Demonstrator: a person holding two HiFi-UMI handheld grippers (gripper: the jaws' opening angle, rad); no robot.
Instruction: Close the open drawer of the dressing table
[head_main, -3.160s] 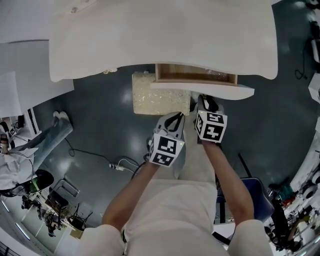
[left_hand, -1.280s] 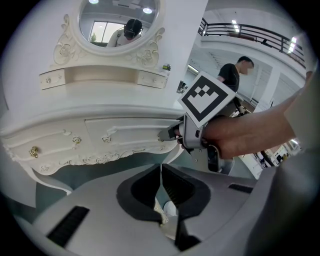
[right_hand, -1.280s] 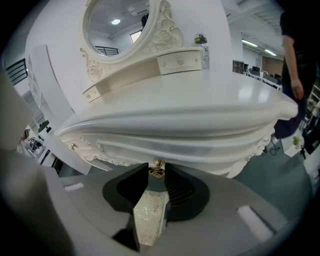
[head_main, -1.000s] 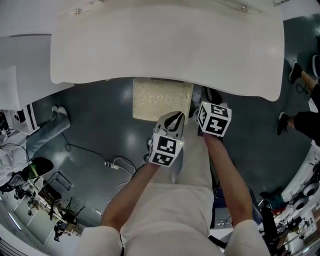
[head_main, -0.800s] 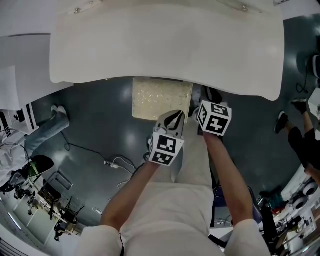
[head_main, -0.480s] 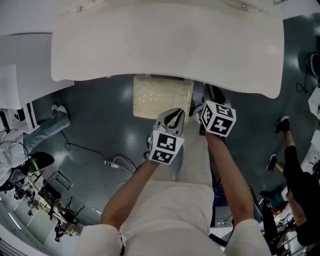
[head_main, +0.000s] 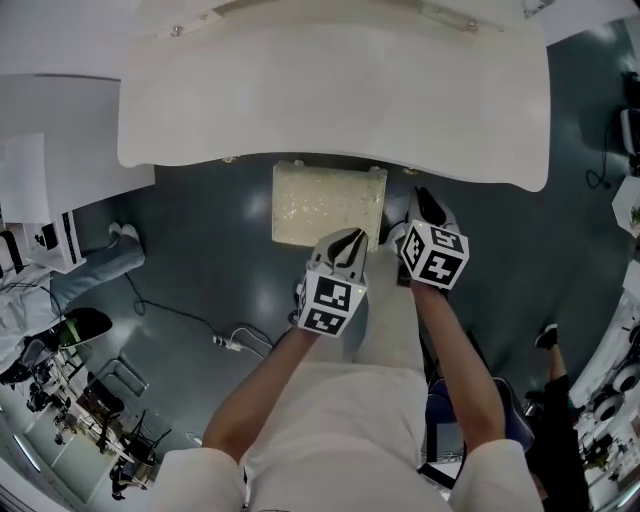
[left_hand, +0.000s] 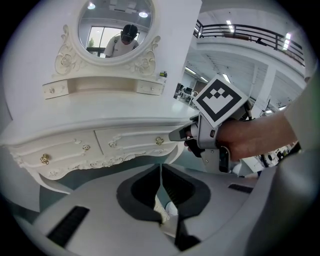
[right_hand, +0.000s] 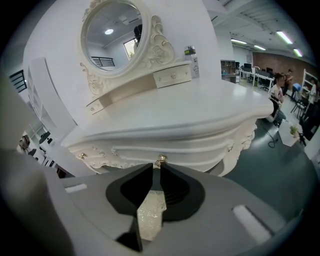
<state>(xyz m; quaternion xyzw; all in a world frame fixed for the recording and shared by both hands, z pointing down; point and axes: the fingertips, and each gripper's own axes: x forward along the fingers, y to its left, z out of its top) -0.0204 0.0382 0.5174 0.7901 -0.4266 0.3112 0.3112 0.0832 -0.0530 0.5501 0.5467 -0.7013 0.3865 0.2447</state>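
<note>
Sitting flush under the front edge of the bench (head_main: 330, 90), the drawer (right_hand: 170, 146) is looking closed. I am holding my right hand-held gripper (right_hand: 156, 169) short of its knob (right_hand: 161, 160), jaws just narrowing on nothing, the push seemingly done; my left hand-held gripper (left_hand: 160, 169) is idling beside it, jaws together.

Table (head_main: 340, 90): far edge cut off at the top of the head view; drawers (left_hand: 132, 142) hidden under its top there.
Stool (head_main: 325, 200): near edge covered by left gripper (head_main: 345, 243).
Mirror (left_hand: 112, 22): top cut off.
Item (right_hand: 190, 51) beside mirror: too small to tell.
</note>
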